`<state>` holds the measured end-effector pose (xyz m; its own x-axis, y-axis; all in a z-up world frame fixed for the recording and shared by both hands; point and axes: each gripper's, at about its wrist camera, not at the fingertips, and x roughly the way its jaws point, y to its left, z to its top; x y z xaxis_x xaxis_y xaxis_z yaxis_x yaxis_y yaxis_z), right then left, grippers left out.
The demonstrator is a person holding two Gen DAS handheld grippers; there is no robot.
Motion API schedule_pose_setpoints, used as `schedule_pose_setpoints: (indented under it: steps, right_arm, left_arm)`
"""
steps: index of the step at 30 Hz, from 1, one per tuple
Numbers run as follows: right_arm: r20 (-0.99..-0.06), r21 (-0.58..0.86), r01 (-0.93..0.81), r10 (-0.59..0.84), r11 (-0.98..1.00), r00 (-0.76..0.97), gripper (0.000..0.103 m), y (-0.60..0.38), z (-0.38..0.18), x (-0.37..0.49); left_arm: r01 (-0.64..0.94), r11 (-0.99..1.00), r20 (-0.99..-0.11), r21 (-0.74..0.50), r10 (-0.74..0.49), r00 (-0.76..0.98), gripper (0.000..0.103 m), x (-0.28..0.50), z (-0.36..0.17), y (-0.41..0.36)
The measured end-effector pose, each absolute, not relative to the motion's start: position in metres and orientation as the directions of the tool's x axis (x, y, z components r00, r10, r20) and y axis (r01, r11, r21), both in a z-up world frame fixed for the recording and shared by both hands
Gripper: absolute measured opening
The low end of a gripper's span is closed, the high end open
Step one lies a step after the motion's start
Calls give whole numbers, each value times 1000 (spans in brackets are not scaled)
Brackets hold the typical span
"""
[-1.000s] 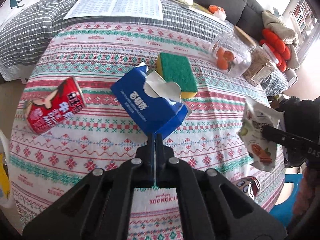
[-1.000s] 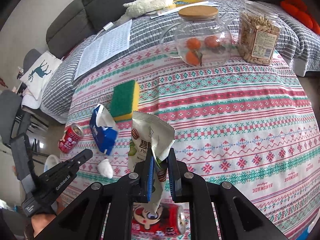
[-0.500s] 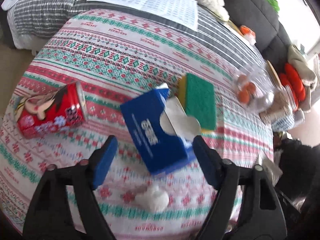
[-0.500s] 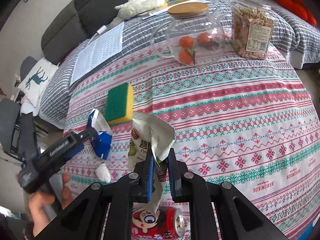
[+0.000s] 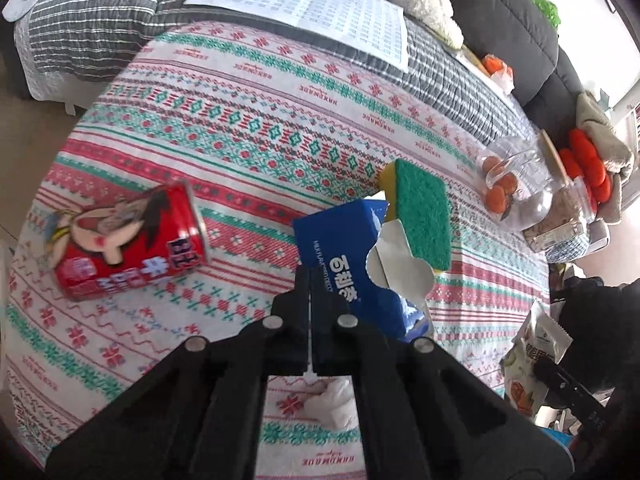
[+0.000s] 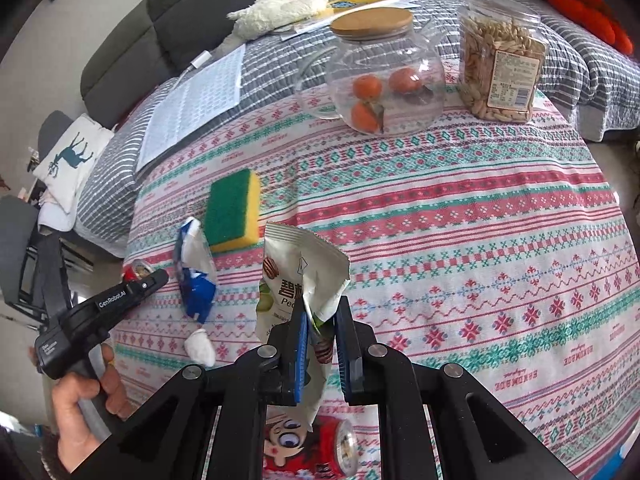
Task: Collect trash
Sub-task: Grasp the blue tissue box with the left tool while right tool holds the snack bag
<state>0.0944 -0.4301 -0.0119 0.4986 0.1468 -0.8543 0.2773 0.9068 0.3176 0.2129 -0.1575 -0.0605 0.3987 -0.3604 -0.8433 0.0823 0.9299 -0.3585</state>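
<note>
My left gripper point(image 5: 310, 280) is shut, with nothing visible between its fingers, at the near left edge of a blue tissue box point(image 5: 344, 264) lying on the patterned tablecloth point(image 5: 240, 152). A crumpled white tissue point(image 5: 334, 400) lies under that gripper. To its left a red can point(image 5: 128, 240) lies on its side. My right gripper point(image 6: 320, 312) is shut on an opened snack bag point(image 6: 296, 280) and holds it above a second red can point(image 6: 312, 444). The right wrist view shows the left gripper point(image 6: 160, 276) just left of the tissue box point(image 6: 196, 280).
A green and yellow sponge point(image 6: 234, 208) lies beyond the box. At the table's far side stand a glass jar with oranges point(image 6: 384, 76) and a jar of snacks point(image 6: 500, 68). A printed sheet point(image 6: 192, 104) and a plush toy point(image 6: 280, 4) lie on the striped cover behind.
Half a second ago my left gripper stood open around the blue box; now it is shut again and has shifted and rolled. The right gripper keeps hold of the bag.
</note>
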Motion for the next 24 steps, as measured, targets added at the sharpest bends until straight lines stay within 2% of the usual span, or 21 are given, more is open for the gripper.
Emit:
schedule_pose_setpoints:
  steps: [1,2,3,4,5,13,17,24]
  right_arm:
    - [-852,319,273,149,908,502,14,-428,-11,93]
    - [-850,321,269,151,908,505,14,-426,-10,92]
    - [-848,322,266,152,908,507,14,-425,-9,90]
    - [-848,322,266,152,909,508,14,-424,-9,90]
    - [-849,320,267,150,909,507,14,-423,-11,89]
    - [-868,295,301,123,907,480,14,-441,-24,90]
    - [-880,274,316,104,909,463,14,-451,-30,92]
    - [-881,262,312,94,913,464,14,-448,-24,94]
  left_arm:
    - [86,930,-840,-357,-360,406,2,212,-57,-157]
    - [88,930,-839,-356,-360,408,13,212,-55,-157]
    - [84,931,-839,-355,-357,410,42,211,-52,-158]
    - [80,931,-837,-356,-356,416,56,211,-51,-158]
    - [74,932,-829,-355,-351,435,64,209,-49,-159]
    - [75,948,-855,-309,-312,414,64,222,-72,-186]
    - [59,941,-855,-334,-329,400,45,229,-84,-186]
    - [92,946,-851,-310,-320,416,44,220,-69,-180]
